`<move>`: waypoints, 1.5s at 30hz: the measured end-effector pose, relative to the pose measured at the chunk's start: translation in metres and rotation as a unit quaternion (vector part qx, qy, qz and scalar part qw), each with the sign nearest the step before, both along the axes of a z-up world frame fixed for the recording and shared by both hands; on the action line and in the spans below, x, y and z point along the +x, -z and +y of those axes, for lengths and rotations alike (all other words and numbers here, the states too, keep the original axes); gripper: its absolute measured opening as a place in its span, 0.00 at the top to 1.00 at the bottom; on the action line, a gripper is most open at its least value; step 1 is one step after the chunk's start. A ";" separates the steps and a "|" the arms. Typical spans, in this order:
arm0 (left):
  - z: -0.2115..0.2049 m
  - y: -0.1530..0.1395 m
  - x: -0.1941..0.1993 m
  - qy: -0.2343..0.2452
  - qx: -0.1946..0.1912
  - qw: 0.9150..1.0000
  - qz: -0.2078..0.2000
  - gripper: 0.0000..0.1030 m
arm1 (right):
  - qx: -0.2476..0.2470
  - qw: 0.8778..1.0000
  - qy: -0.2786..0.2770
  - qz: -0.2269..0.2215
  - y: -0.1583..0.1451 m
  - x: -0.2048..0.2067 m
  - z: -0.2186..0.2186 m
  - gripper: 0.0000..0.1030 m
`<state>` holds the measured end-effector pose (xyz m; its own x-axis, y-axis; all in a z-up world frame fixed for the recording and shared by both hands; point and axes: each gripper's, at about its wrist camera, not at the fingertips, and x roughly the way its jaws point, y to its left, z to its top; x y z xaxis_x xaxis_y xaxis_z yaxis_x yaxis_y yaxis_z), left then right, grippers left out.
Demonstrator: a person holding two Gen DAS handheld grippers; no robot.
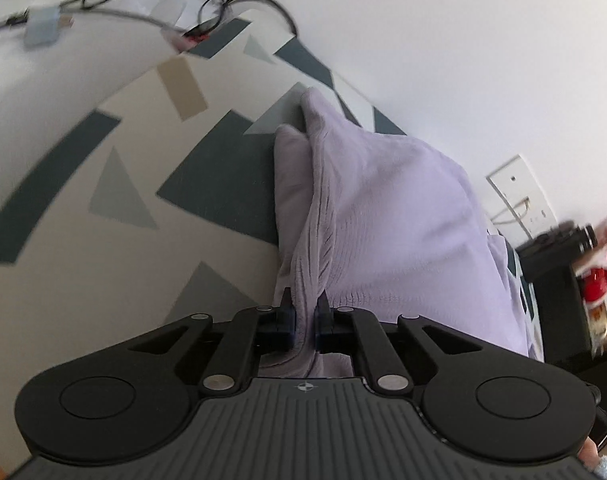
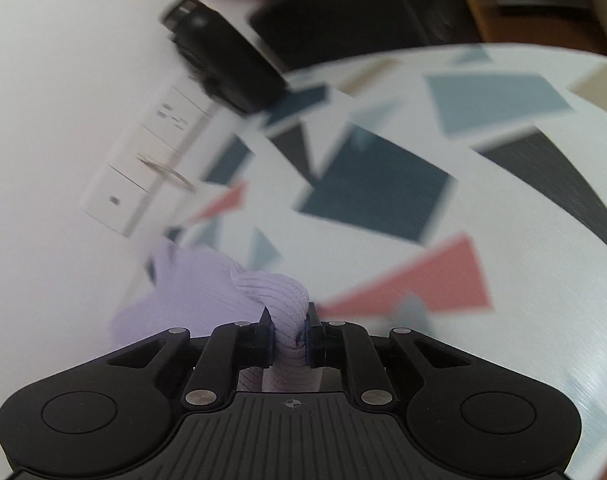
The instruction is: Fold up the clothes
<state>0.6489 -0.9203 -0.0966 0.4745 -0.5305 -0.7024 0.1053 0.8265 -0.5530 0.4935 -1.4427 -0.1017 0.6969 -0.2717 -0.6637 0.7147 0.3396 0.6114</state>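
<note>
A lilac ribbed knit garment (image 1: pixel 383 208) lies on a table covered with a white cloth printed with dark and grey shapes (image 1: pixel 103 152). My left gripper (image 1: pixel 305 304) is shut on a bunched fold of its near edge, and the cloth stretches away from the jaws toward the wall. In the right wrist view the same lilac garment (image 2: pixel 191 288) shows as a rolled edge, and my right gripper (image 2: pixel 289 316) is shut on that roll. The rest of the garment trails off to the left there.
Cables and a small grey box (image 1: pixel 43 26) lie at the far left. A wall socket plate (image 1: pixel 519 192) sits on the white wall. A black device (image 2: pixel 219 64) and a black chair (image 2: pixel 363 12) stand past the table edge; red items (image 1: pixel 599 276) sit at the right.
</note>
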 end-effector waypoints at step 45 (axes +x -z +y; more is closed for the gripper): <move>-0.079 0.006 0.165 0.026 0.137 0.989 -0.049 0.68 | -0.135 0.967 -0.195 0.091 0.016 0.279 -0.040 0.74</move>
<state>0.8135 -0.9993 -0.1029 0.5241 -0.3519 -0.7755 0.1945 0.9360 -0.2933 0.7724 -1.4830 -0.1173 0.6603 -0.1919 -0.7261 0.5870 0.7350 0.3395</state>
